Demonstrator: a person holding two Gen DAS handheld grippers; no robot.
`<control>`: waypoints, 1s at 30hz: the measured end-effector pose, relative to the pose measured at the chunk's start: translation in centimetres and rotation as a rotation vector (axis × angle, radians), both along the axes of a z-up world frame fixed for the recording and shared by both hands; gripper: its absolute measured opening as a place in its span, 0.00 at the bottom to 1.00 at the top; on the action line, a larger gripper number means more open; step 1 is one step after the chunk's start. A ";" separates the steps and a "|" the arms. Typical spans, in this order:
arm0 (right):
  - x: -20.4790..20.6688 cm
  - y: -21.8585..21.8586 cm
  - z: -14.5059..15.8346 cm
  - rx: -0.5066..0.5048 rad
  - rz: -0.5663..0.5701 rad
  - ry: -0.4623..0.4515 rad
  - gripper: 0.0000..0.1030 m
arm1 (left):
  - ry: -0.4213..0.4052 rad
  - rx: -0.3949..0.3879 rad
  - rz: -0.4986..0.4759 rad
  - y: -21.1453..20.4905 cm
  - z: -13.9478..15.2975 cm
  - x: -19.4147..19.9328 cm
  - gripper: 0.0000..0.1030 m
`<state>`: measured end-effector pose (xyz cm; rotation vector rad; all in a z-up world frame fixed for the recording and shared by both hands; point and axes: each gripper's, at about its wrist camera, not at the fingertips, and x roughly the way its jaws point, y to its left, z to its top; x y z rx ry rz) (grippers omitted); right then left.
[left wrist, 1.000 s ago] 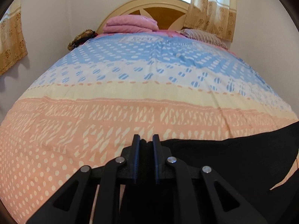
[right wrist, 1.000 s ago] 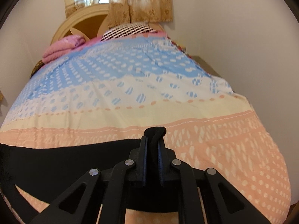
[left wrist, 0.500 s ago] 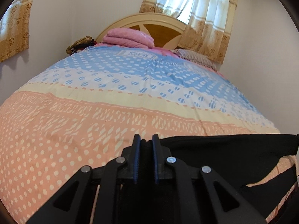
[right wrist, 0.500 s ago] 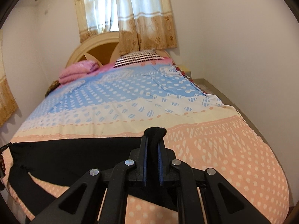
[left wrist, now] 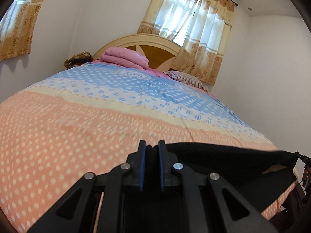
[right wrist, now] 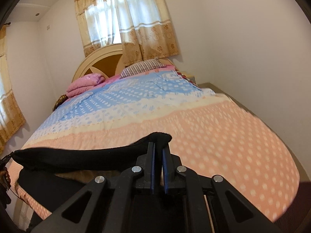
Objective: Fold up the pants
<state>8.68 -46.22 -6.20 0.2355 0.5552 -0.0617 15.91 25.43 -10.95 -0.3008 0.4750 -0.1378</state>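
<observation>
Two grippers hold the black pants [left wrist: 223, 161] stretched above the foot of the bed, over the peach-dotted bedspread [left wrist: 58, 136]. The left gripper [left wrist: 151, 147] is clamped on one corner of the fabric, the right gripper [right wrist: 157, 145] on the other, where a tuft pokes past its fingertips. Beyond lie a folded pink blanket [right wrist: 83, 84] and a striped pillow [right wrist: 143, 67].

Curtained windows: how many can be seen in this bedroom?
2. One curtained window is behind the headboard; the other window is on the side wall, at the left edge of the left wrist view. More may be out of view.
</observation>
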 end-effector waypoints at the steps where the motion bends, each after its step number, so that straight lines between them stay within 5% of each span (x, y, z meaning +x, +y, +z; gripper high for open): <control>1: -0.6 -0.3 -0.7 0.010 -0.007 0.011 0.06 | 0.006 -0.006 -0.002 0.1 -0.5 -0.5 0.12; 15: -4.9 -1.8 -5.5 0.033 -0.065 0.136 0.04 | 0.057 0.040 0.006 -0.3 -7.0 -5.3 0.15; 21: -6.9 -2.2 -4.2 0.067 -0.110 0.094 0.06 | 0.045 0.161 0.029 -0.3 -6.4 -6.7 0.34; 23: -7.6 -2.2 -3.9 0.064 -0.131 0.088 0.13 | 0.038 0.195 0.063 0.3 -6.3 -7.5 0.46; 26: -8.5 -1.6 -3.6 0.075 -0.120 0.074 0.42 | 0.056 0.246 0.132 2.1 -6.4 -8.5 0.46; 30: -8.4 0.0 -2.9 0.087 -0.087 0.051 0.43 | 0.034 0.163 0.169 3.5 -6.0 -9.5 0.45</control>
